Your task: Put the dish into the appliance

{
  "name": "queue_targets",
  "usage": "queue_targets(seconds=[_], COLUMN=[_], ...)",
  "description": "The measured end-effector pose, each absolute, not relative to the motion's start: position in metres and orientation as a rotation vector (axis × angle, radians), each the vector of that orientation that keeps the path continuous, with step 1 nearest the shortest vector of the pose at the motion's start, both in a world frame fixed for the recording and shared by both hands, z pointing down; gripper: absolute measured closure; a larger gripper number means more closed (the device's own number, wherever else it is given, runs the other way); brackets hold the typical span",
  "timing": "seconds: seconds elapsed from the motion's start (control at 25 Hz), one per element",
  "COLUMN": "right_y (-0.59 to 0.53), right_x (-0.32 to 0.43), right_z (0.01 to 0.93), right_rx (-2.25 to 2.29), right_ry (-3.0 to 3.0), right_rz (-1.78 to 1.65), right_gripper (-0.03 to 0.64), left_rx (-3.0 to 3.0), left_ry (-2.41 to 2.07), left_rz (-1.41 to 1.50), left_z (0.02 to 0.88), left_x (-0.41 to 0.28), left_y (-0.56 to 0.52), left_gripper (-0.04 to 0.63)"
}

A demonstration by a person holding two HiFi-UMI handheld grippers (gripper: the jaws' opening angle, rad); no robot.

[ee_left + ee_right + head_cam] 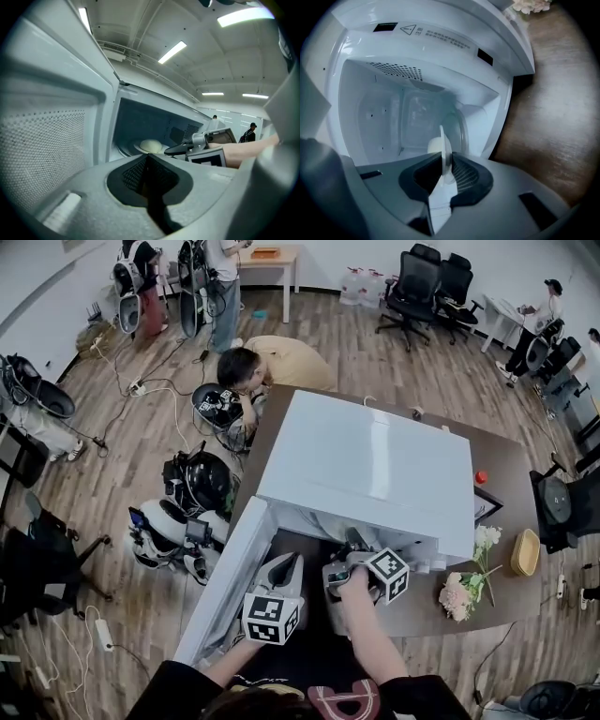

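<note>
Dark counter (511, 470) in a wood-floored room, white microwave (375, 460) open. Right gripper (446, 171) reaches into the cavity — jaws clamp dish (446, 150) rim; left gripper (149, 176) alongside, jaws closed, empty.

I see my rig's pale grey moulded-plastic left gripper (284, 566) and matching right gripper (349, 545), both with smooth rounded shells and black ribbed pads (465, 175) lining the jaws. Each carries a white cube (272, 619) printed with black square markers. The wearer's black top (336, 701) shows a dull red graphic; its black sleeves (173, 685) end above the forearms.
</note>
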State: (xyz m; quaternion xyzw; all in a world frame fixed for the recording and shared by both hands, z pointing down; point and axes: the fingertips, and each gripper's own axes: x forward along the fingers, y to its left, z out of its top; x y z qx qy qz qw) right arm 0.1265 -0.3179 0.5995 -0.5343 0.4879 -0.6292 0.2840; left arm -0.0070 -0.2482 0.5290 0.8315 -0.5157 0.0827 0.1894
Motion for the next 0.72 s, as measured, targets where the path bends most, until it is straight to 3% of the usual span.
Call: queue_targets(seconds=[0.48, 0.72], right_y=[-0.328, -0.334], right_x=[0.13, 0.13], right_z=[0.608, 0.598], right_rx=[-1.491, -1.514], right_ry=[1.337, 1.409], right_rz=[-1.685, -1.634], right_gripper=[0.558, 0.472], left_rx=[2.324, 2.332], left_ry=[-1.462, -1.458], left_rz=[0.247, 0.253], left_z=[0.533, 0.532], left_x=[-0.008, -0.004], left_y=[-0.251, -0.25], left_gripper=[0.586, 0.586])
